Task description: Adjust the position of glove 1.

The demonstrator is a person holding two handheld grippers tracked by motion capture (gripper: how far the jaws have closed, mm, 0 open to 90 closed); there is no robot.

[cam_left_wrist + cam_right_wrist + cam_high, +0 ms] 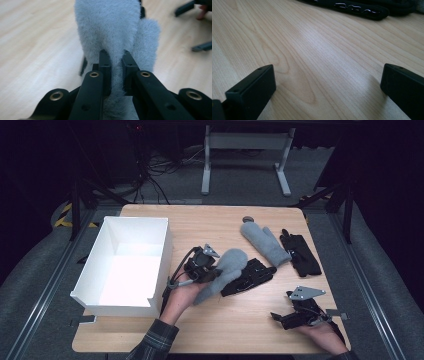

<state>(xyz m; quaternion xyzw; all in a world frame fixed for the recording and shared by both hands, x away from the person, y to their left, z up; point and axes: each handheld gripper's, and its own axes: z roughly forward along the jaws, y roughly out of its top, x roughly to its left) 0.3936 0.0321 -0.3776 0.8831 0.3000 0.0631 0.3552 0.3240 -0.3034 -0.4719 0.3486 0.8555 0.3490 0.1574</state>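
A fluffy grey mitten point(229, 268) is raised off the wooden table point(200, 225) just right of centre, pinched near one end by my left gripper point(220, 269). In the left gripper view the black jaws of that gripper point(115, 53) press into the mitten's fur point(112, 25) from both sides. A second grey mitten point(265, 242) lies flat farther back on the right. My right gripper point(281, 306) rests near the table's front right, and its jaws point(325, 82) stand wide open over bare wood.
A large white open box point(165, 250) stands on the table's left side. One black glove point(250, 276) lies just beneath and right of the held mitten, and another black glove point(300, 252) lies at the right by the second mitten. A black glove's edge point(352, 7) lies ahead of the right jaws.
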